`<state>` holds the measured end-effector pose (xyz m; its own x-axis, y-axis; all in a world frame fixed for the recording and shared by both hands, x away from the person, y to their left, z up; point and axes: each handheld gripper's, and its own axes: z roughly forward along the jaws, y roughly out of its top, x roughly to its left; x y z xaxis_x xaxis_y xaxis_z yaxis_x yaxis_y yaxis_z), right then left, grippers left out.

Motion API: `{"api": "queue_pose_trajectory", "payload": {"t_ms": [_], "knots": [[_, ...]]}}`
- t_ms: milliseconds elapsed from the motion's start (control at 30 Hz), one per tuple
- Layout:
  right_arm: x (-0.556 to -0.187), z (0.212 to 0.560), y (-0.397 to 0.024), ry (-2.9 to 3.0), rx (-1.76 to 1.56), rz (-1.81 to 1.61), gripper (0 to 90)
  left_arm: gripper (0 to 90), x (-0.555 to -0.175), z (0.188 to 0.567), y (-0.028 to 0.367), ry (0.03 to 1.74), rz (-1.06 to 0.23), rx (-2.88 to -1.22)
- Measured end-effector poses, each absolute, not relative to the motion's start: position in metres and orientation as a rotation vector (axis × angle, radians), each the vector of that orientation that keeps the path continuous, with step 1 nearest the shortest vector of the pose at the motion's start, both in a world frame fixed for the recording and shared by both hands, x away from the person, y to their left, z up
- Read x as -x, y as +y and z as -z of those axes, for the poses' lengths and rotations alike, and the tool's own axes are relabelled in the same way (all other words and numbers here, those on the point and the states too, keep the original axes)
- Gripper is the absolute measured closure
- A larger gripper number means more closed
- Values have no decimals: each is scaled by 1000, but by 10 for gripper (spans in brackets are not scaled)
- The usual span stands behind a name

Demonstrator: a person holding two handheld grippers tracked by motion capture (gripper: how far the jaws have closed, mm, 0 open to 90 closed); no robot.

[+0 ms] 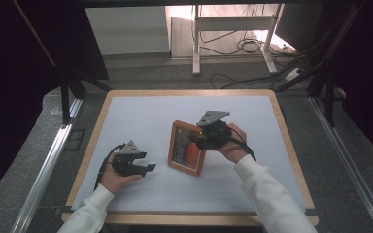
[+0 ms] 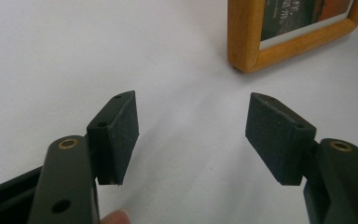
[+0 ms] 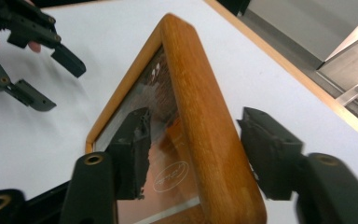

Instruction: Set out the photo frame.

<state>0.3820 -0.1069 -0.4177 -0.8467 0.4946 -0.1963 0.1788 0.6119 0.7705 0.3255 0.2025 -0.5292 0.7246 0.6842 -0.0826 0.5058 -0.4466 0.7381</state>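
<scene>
While the wooden picture frame (image 1: 187, 147) stands near the middle of the white surface (image 1: 141, 116), the right tongs (image 1: 197, 139) straddle its right-hand side rail, one jaw over the glass, the other outside the wood. Their jaws are apart, and in the right gripper view a gap shows between the outer pad and the rail, so the right tongs (image 3: 193, 149) are not pressing on the frame (image 3: 200, 135); whether the inner pad touches the glass I cannot tell. Straddling the rail this way suits either setting the frame down on its own or taking a fresh hold, and I judge the frame carries its own weight, leaning back.

Well to the left, the left tongs (image 1: 143, 169) rest near the surface in the person's hand, jaws wide apart with nothing between them, seemingly waiting in reserve.

From the high view come the layout and the spacing of the two hands. Seen from the right gripper view are the pad gap, the reflection in the glass and a white logo on the orange picture. Along the left tongs (image 2: 191, 135), the left gripper view adds the frame's lower corner (image 2: 251, 51) sitting on the surface, with bare white between the pads.
</scene>
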Motion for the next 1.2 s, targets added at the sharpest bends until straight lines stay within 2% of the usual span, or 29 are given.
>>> {"api": "queue_pose_trajectory", "payload": {"t_ms": [133,400,833,1200], "knots": [[-376,414,-114,2429,-579,-1148,328,342,-325,528,202,893,-303,-2136],[-354,416,-144,2348,-713,-1227,226,334,-324,527,201,895,-312,-2132],[-316,460,-206,2338,-917,-1224,202,320,-326,528,199,914,-290,-2118],[-307,497,-239,2339,-1030,-1163,195,332,-329,530,196,935,-283,-2113]]}}
